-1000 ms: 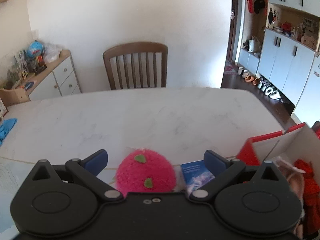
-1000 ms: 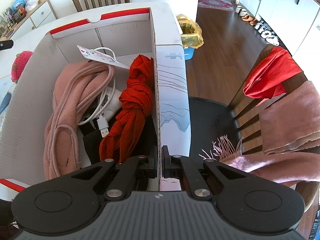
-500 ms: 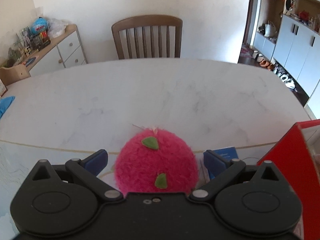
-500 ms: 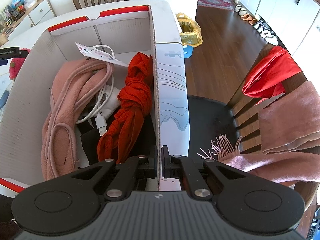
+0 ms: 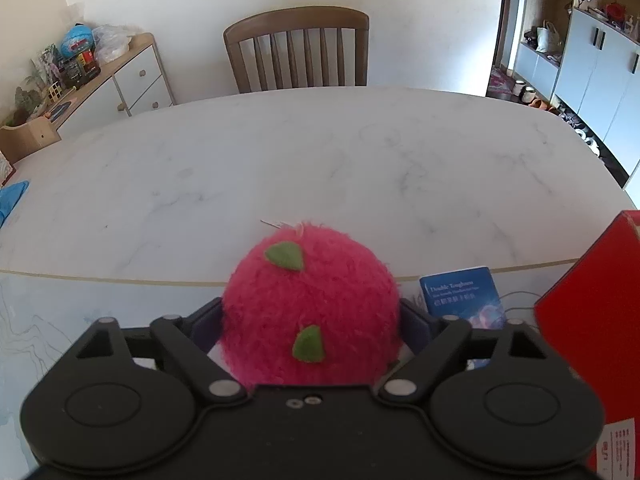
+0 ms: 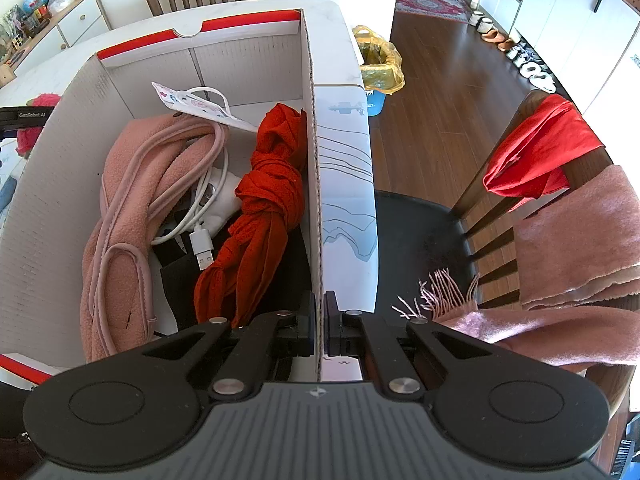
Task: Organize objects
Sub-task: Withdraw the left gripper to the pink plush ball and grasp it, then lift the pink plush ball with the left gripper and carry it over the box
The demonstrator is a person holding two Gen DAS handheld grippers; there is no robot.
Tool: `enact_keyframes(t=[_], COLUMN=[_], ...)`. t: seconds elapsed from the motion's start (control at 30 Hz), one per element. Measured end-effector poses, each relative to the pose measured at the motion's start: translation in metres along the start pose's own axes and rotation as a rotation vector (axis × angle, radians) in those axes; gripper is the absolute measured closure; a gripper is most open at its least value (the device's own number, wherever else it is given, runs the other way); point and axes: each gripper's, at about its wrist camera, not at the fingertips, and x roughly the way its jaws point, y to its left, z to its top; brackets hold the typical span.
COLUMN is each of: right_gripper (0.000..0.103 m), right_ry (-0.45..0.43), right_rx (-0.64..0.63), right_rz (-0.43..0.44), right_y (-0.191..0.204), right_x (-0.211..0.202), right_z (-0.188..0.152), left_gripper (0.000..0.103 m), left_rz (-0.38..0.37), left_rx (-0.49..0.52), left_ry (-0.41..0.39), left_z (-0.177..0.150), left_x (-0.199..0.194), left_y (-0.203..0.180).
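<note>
White marble table (image 5: 320, 168), chair (image 5: 298, 48) beyond; my left gripper (image 5: 310, 320) squeezes the pink plush ball (image 5: 310, 308). Only the right view shows my right gripper (image 6: 320, 326) pinching the box wall (image 6: 314, 184).

We see a fuzzy pink plush ball (image 5: 310, 304) with green felt leaves near the table's (image 5: 320, 168) near edge. Just right: open red-rimmed cardboard box (image 6: 240, 60) holding pink fleece (image 6: 120, 216), white cable (image 6: 200, 220), knotted red scarf (image 6: 264, 208).

Plush ball, booklet and box on the worktop

The plush ball (image 5: 310, 312) sits near on the worktop (image 5: 312, 168), booklet (image 5: 464, 298) just right of it, box (image 5: 596, 320) further right; a chair (image 5: 298, 48) stands behind the far edge.
</note>
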Motion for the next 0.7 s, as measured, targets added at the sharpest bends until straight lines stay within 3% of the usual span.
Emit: enact_keyframes(t=[0.13, 0.3, 0.7], right_gripper=[0.099, 0.099, 0.099], right_ry=[0.000, -0.001, -0.011], right_rx=[-0.001, 0.001, -0.006], right_rz=[0.000, 0.001, 0.007], right_y=[0.000, -0.001, 0.000], right_x=[0.000, -0.001, -0.003], right_z=[0.000, -0.001, -0.001], left_gripper=[0.027, 0.028, 0.027], left_rz=[-0.007, -0.008, -0.131], left_rx=[-0.012, -0.018, 0.026], left_ry=[-0.014, -0.030, -0.105], left_z=[-0.001, -0.001, -0.001], left_x=[-0.010, -0.031, -0.113], left_y=[0.002, 0.003, -0.015])
